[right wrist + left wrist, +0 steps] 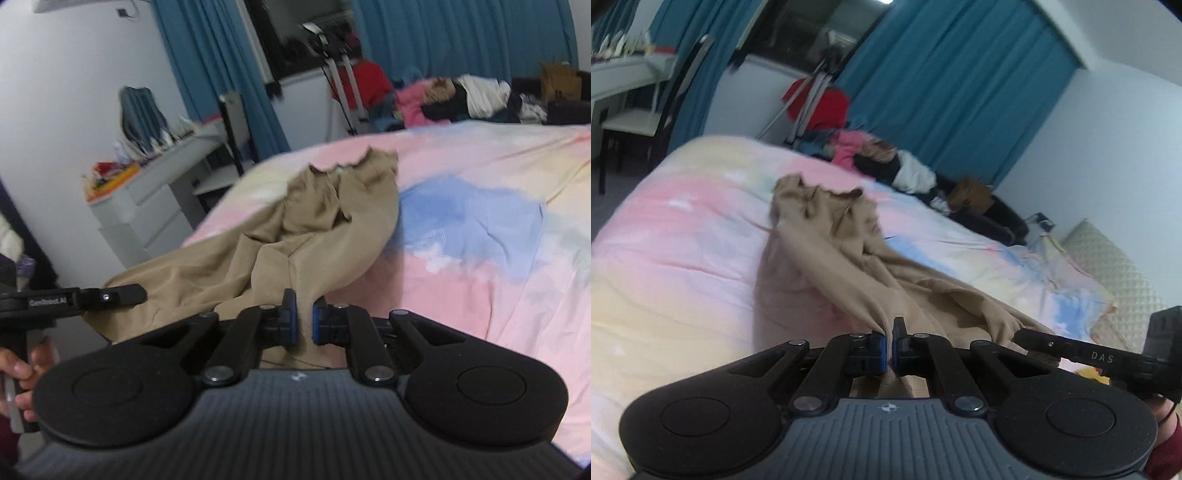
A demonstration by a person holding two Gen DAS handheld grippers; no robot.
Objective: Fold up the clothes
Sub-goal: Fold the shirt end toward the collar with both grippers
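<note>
1. The left gripper (889,334) has its 2 blue-padded fingers pressed nearly together on a fold of the tan garment (827,236), which rises between them.
2. The right gripper (303,317) stands narrow too, pinching a bunch of the same tan garment (332,214) between its pads.
3. In the left wrist view the right gripper (1019,334) comes in from the right, its finger tip touching the cloth's near edge; in the right wrist view the left gripper (142,293) reaches in from the left.
4. From both grips the garment stretches away across the bed (683,240), crumpled, its far end lying on the pastel pink, blue and yellow cover.
5. Beyond the bed lies a pile of clothes (886,162), with teal curtains (960,92) behind.
6. A white desk (147,192) stands left of the bed.
</note>
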